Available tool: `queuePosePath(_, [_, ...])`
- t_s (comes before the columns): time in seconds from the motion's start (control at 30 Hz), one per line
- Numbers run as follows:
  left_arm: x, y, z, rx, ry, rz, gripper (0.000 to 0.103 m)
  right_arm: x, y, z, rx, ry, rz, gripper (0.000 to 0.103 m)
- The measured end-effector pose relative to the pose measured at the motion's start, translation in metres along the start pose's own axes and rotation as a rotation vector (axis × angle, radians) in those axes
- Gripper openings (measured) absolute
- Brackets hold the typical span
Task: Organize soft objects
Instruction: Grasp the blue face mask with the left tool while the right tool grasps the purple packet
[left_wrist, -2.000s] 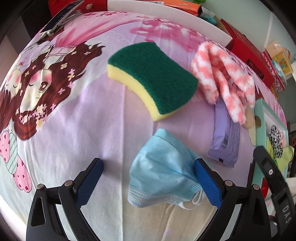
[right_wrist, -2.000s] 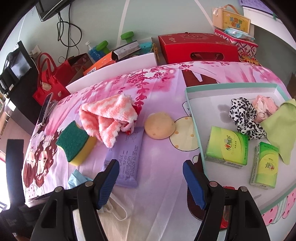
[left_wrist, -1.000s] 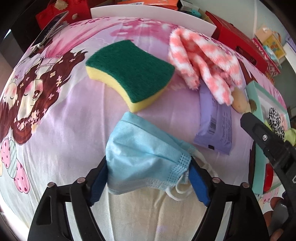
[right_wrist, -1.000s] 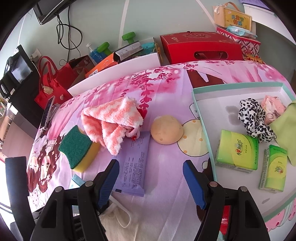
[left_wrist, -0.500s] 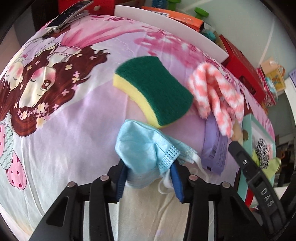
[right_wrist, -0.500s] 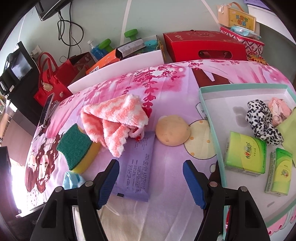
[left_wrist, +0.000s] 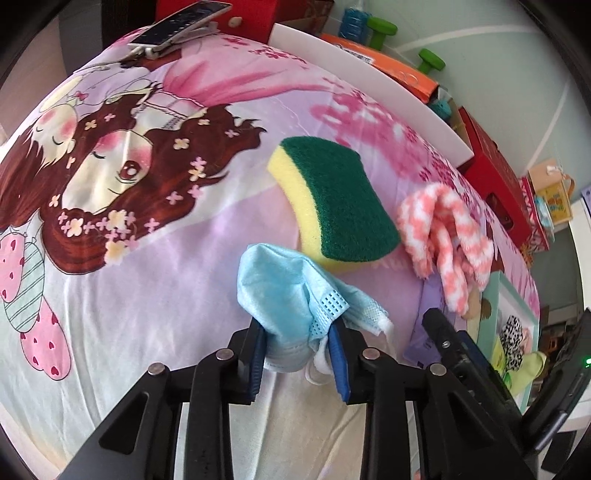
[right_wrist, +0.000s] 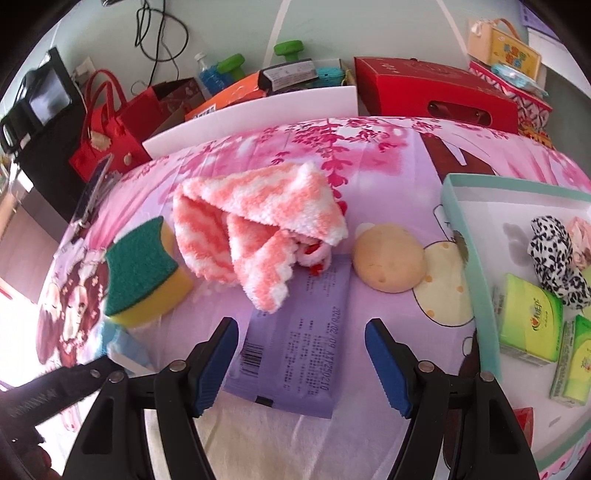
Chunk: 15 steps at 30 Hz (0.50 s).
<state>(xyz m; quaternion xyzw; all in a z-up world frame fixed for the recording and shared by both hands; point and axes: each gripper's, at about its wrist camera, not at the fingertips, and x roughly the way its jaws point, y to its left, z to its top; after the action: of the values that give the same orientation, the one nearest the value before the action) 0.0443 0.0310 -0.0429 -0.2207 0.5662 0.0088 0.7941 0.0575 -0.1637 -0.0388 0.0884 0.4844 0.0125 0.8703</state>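
Surface: pink cartoon bedsheet (left_wrist: 155, 266) printed with a brown-haired girl, spread over the whole work area; red boxes, bags and green dumbbells crowd the wall behind it.
Left claw (left_wrist: 297, 350): clamped on a crumpled blue face mask (left_wrist: 284, 291), blue pads pressing its bunched lower part; white ear loops dangle off its right pad.
Sponge (left_wrist: 340, 206): green-topped, yellow-bodied, lying just ahead of the left claw, beyond the mask.
Right claw (right_wrist: 301, 362): jaws spread wide, holding nothing, poised over the sheet.
Purple packet (right_wrist: 295, 336): flat, barcode showing, between the right claw's pads and running ahead.
Pink-and-white fuzzy cloth (right_wrist: 258, 225): folded, ahead of the right claw, its corner overlapping the packet's far end.
Round tan puff (right_wrist: 388, 258): ahead and right of the right claw.
Teal-rimmed box (right_wrist: 465, 251): farther right, holding green tissue packs (right_wrist: 528, 317) and a black-and-white scrunchie (right_wrist: 554, 254).
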Motion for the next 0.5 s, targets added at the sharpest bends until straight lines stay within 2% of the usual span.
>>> queuePosePath(0.4, [-0.011,0.015,0.01,-0.066,-0.042,-0.003,0.032,0.014,0.013,-0.002,-0.07,0.012,-0.077,0.073])
queuePosePath(0.5, [-0.011,0.014,0.011,-0.07,-0.044,-0.005,0.032,0.012,0.013,-0.002,-0.07,0.012,-0.077,0.061])
